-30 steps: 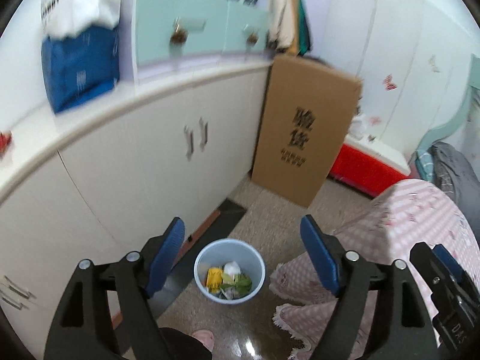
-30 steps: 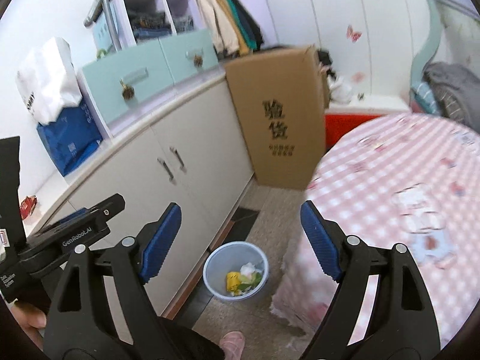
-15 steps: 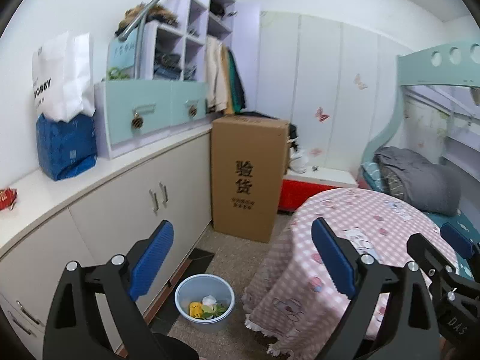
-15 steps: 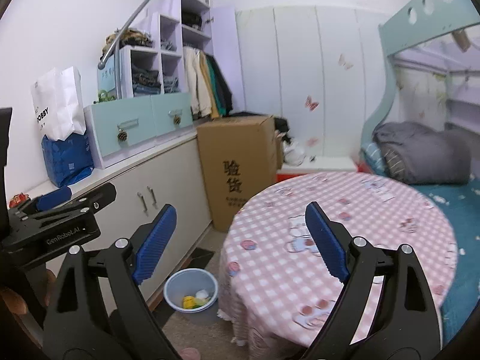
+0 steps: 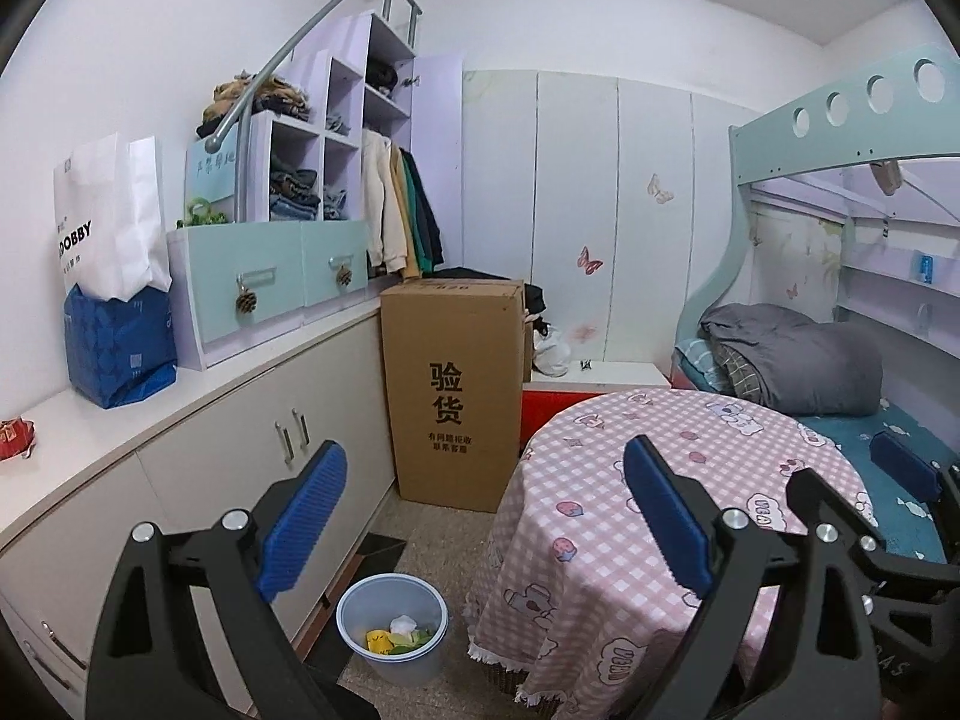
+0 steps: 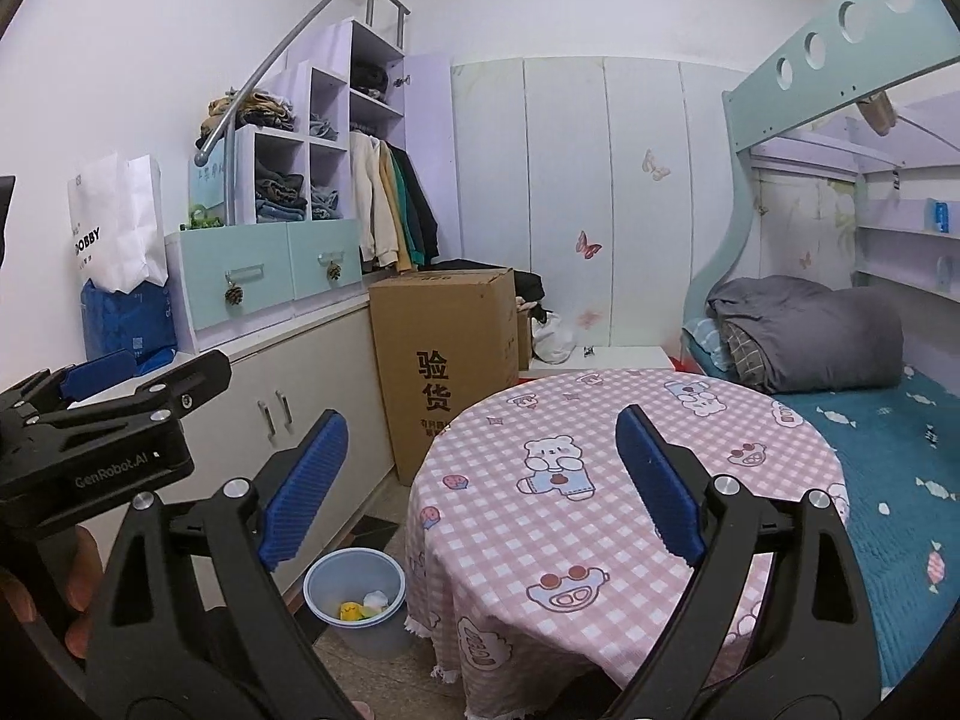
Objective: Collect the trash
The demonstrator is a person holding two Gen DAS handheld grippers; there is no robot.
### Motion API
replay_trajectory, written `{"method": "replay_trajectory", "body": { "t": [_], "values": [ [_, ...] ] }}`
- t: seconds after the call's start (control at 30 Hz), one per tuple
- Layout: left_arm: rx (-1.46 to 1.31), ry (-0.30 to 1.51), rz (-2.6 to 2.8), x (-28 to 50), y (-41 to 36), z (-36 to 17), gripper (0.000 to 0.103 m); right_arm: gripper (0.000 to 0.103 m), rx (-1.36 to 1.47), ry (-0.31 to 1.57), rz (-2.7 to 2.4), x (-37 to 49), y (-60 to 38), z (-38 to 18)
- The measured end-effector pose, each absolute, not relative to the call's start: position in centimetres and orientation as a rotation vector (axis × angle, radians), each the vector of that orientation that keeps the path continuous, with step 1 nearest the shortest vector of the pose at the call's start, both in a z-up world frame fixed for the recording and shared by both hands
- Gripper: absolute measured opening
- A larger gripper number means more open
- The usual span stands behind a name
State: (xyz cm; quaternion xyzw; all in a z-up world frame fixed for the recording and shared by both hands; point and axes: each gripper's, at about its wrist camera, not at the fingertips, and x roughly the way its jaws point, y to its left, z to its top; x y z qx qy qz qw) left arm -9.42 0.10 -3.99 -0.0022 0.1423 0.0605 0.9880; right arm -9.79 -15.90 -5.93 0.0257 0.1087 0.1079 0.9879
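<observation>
Round table (image 5: 690, 456) under pink checked cloth at 3 o'clock of the bin (image 5: 393, 630), cupboard (image 5: 252, 456) at 9. Tall carton (image 5: 450, 396) at 12, printed 验货. White bag (image 5: 111, 216) reading "OBBY". Pale blue bin on floor, holding yellow, green, white scraps (image 5: 399, 639). Left gripper (image 5: 480, 516) spread wide, empty. Right gripper (image 6: 480, 486) just widened, empty.

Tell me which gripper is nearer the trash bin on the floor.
Left. The left gripper, open and empty, hangs above the trash bin; the right gripper, also open, sits farther over toward the round table.
</observation>
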Motion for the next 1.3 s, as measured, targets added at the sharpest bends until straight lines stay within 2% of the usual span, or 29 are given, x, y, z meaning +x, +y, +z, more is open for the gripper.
{"method": "replay_trajectory", "body": {
  "t": [1.3],
  "values": [
    [-0.005, 0.286, 0.103, -10.03, -0.13, -3.47, 0.092, 0.091, 0.056, 0.225, 0.220, -10.62, -16.03, -5.83]
  ]
}}
